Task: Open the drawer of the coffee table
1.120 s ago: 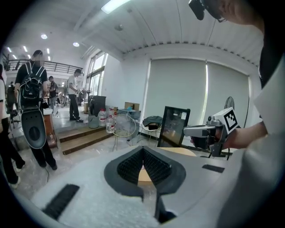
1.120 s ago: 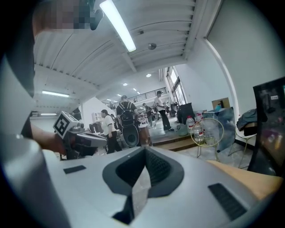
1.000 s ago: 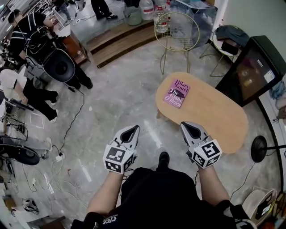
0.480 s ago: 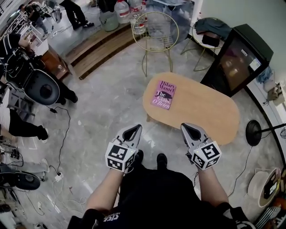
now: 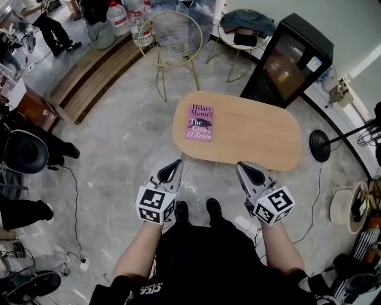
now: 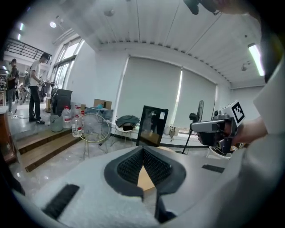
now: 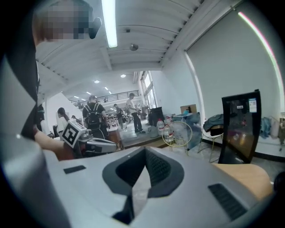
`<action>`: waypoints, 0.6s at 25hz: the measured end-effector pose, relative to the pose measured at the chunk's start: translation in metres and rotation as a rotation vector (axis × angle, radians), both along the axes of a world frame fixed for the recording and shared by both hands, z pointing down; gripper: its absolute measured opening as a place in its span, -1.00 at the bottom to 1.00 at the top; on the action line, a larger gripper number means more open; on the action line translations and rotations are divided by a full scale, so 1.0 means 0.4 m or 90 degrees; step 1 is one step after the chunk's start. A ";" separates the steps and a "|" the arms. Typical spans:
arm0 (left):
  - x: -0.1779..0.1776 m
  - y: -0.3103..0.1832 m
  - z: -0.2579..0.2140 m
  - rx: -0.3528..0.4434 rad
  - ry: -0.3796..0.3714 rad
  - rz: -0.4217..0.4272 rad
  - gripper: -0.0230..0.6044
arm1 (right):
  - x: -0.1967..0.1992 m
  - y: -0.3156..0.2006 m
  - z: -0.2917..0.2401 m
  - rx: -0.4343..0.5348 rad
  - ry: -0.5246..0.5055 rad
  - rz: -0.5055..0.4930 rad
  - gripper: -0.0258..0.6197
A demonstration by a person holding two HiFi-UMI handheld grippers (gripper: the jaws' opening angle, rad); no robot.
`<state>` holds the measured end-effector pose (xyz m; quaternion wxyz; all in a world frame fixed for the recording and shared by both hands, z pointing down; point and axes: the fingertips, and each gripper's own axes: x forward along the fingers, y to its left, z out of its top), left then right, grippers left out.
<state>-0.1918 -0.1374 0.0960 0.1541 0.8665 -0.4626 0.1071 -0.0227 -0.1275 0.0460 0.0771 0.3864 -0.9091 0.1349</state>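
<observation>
An oval wooden coffee table stands ahead of me in the head view, and its top also shows in the right gripper view. No drawer is visible from above. A pink book lies on the table's left end. My left gripper is shut and empty, held in the air short of the table's near left edge. My right gripper is shut and empty too, near the table's front edge. Each gripper shows up in the other's view: the right gripper and the left gripper.
A gold wire chair stands beyond the table with water jugs behind it. A black cabinet sits at the far right, a fan stand right of the table. People and gear stand left. Cables cross the floor.
The table has shifted left and toward the middle of the head view as I turned. Both grippers have stayed shut and held out in front; the left one has edged toward the table's left end.
</observation>
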 end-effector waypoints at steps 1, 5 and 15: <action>-0.008 -0.002 0.000 0.001 0.002 0.013 -0.92 | -0.004 0.008 0.000 -0.002 0.004 0.015 -0.90; -0.011 0.005 0.015 0.004 0.002 0.069 -0.92 | 0.002 0.048 -0.003 -0.004 0.024 0.074 -0.90; 0.071 0.049 0.010 0.012 0.017 0.134 -0.92 | 0.108 0.163 -0.003 0.000 0.039 0.174 -0.90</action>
